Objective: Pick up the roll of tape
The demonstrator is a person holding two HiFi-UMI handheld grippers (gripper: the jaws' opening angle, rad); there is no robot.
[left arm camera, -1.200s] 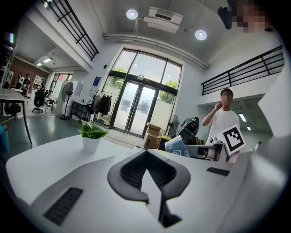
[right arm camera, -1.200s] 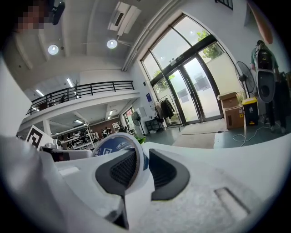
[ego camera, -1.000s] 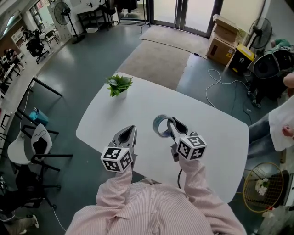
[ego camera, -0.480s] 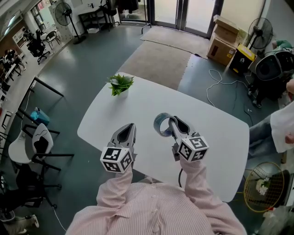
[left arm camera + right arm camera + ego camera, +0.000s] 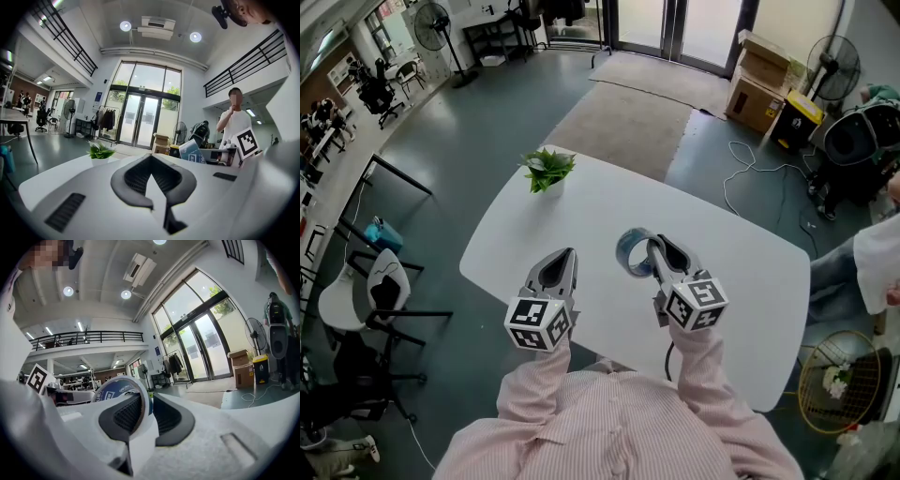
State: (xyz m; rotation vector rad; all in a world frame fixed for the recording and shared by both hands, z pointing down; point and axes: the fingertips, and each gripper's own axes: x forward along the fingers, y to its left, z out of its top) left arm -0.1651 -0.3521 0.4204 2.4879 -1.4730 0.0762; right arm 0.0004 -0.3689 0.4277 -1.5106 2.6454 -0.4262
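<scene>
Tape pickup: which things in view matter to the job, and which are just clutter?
Job:
- roll of tape, clamped in the right gripper
- table

Lying about:
- left gripper, shut and empty
- potted plant
- cardboard boxes
- floor fan
- chair

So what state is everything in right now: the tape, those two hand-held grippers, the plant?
right hand-held gripper: shut on the roll of tape
roll of tape: standing on edge, its band pinched between the jaws
left hand-held gripper: jaws together, holding nothing
potted plant: upright at the table's far corner
</scene>
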